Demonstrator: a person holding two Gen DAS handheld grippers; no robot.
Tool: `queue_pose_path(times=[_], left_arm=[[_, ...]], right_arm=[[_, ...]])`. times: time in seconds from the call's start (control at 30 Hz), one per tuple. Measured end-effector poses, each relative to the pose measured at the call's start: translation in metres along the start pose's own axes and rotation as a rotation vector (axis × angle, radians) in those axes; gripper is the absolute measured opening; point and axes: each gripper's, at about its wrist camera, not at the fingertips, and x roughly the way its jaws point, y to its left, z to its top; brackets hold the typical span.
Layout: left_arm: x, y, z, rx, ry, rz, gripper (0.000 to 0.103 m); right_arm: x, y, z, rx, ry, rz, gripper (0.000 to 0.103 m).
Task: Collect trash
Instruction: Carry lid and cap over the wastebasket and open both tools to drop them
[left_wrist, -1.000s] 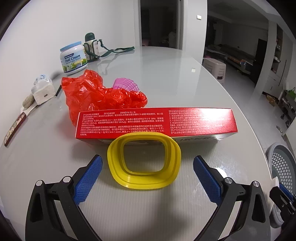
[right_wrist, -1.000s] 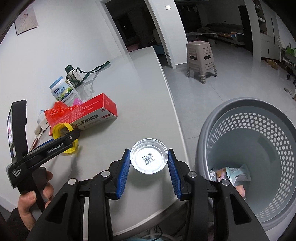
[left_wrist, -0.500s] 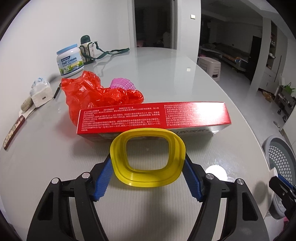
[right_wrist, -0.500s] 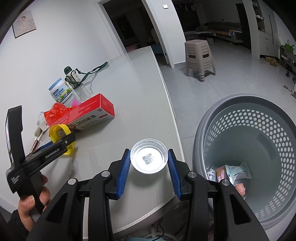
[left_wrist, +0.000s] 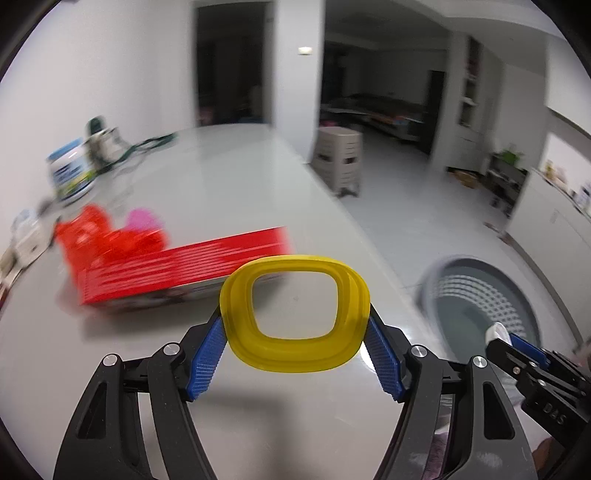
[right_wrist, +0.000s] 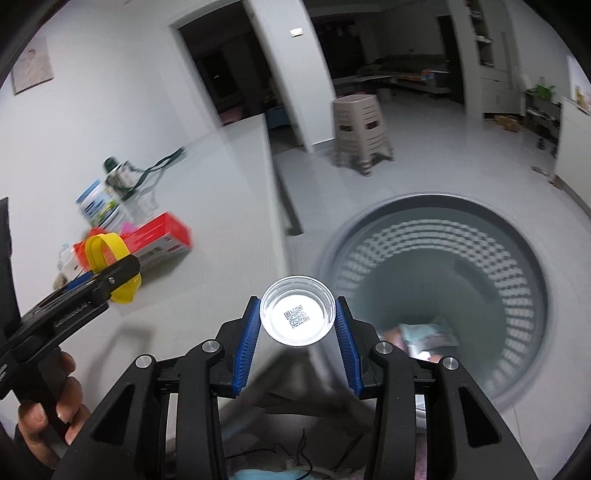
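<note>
Ring (left_wrist: 294, 318) between left fingers (left_wrist: 206, 360), box (left_wrist: 184, 266) beyond on table (left_wrist: 229, 192). Cup (right_wrist: 297, 310) between right fingers (right_wrist: 246, 343); basket (right_wrist: 436, 295) ahead, rightward, wrappers (right_wrist: 428, 332) inside.

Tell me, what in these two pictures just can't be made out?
- Print on the red box: smeared by motion blur in the left wrist view.
- Label of the white tub: blurred and small in the right wrist view.
- Wrappers at the bottom of the grey basket: blurred, partly behind the right hand-held gripper.
- Far side of the yellow ring: covered by the left hand-held gripper in the right wrist view.
</note>
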Motion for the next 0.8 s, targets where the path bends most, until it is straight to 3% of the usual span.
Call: queue_pose_path(times=[0.37,0.8], left_arm=[[0.02,-0.109,0.004,0.209,0.04,-0.232,0.068],[0.076,-0.162,-0.012,0.317,0.176,-0.28,0.069]], right_arm=[[-0.035,-0.089,-0.012,0.157,-0.066,-0.173,0.039],[0.003,-0.126,-0.017,0.18,0.013,-0.181,0.039]])
